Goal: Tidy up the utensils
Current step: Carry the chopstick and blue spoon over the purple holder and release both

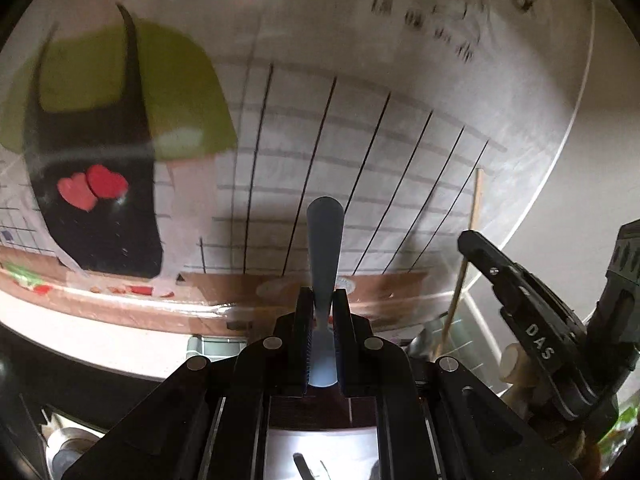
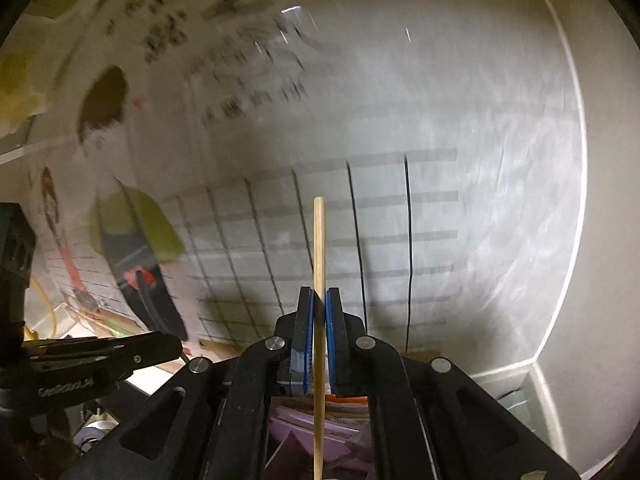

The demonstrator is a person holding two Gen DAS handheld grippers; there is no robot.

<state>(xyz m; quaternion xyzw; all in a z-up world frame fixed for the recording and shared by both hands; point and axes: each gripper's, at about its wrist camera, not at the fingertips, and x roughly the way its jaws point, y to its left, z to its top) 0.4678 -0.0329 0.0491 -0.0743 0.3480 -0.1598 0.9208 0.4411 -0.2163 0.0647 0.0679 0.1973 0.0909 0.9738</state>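
Left wrist view: left gripper (image 1: 322,300) clamped on a grey-blue flat-handled utensil (image 1: 325,236), handle pointing up toward a blurred printed wall poster (image 1: 360,152); right wrist view: right gripper (image 2: 319,300) clamped on a thin upright wooden chopstick (image 2: 319,248)

A: What sort of place is this?
B: It looks like a home kitchen corner. A large poster (image 1: 360,152) with a cartoon figure in a green top and black apron (image 1: 100,184) with red hearts covers the wall (image 2: 600,240), along with a drawn tile grid and blurred printed text.
A: Anything else?
B: Below it a pale bench (image 1: 100,344) edge shows, and cluttered kitchenware, too blurred and dim to name, sits low in both views
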